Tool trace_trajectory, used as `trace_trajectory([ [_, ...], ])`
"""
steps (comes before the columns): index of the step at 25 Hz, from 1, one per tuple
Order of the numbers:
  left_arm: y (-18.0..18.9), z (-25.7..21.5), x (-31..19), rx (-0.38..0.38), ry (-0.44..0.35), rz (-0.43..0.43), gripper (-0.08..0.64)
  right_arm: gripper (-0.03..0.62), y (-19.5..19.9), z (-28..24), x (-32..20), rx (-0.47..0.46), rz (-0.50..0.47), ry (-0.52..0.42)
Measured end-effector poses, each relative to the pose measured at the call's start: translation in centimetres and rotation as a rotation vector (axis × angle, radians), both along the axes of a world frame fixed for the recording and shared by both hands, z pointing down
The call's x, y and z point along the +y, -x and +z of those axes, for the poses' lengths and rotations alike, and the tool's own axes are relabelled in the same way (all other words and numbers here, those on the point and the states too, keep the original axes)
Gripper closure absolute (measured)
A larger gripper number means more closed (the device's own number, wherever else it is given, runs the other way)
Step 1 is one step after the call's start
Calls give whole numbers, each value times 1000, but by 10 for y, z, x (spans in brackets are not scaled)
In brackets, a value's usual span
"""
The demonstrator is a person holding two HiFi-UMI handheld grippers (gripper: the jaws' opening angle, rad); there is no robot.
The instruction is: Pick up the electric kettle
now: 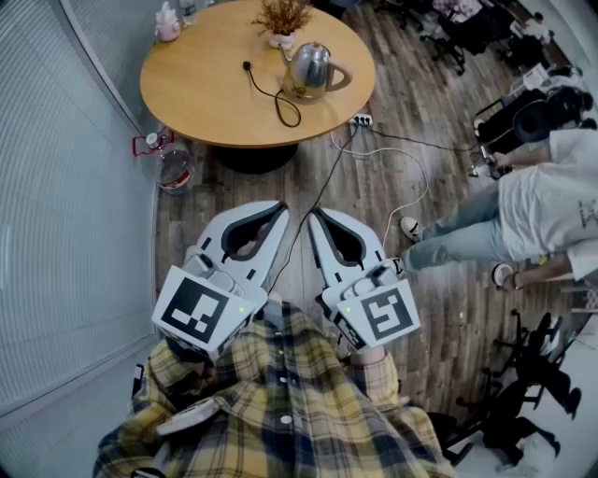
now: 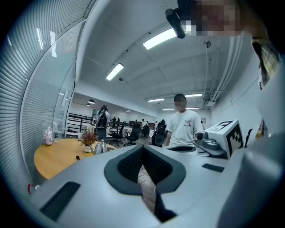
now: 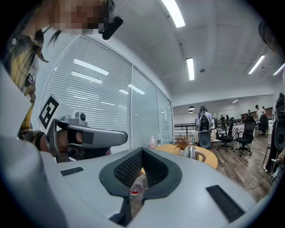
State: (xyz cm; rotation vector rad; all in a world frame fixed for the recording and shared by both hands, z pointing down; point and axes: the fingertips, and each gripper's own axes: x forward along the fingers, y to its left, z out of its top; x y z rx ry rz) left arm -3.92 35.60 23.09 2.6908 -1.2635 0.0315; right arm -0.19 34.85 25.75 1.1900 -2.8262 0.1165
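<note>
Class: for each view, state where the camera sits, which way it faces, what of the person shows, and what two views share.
Head view: on the head, looking steeply down at floor and table; shows plaid shirt, left gripper, right gripper.
Left gripper view: on that gripper, facing level into the office; own shut jaws, right gripper beside.
Right gripper view: on that gripper, same facing; own shut jaws, left gripper beside.
Shared: the kettle on the table.

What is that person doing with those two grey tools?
A person in a checked shirt holds a tool in each hand, the left tool and right tool both shut and empty, pointing towards a round table. The electric kettle stands there untouched beside a dried plant, ahead of both tools. Nothing is picked up yet.
</note>
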Motion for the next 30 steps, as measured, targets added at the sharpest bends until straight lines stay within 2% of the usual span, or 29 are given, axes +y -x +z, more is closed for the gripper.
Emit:
trace_trajectory([
  [19,-11,-2,0,-3,-15,-30,557,562,-20,-1,1,-10,2,-15],
  [24,-13,0,-14,-9,-20,-26,557,563,-25,3,-12,-13,12,-19],
  [30,-14,3,-55,-10,-12,-22,557,562,-27,10,-48,1,29,6],
])
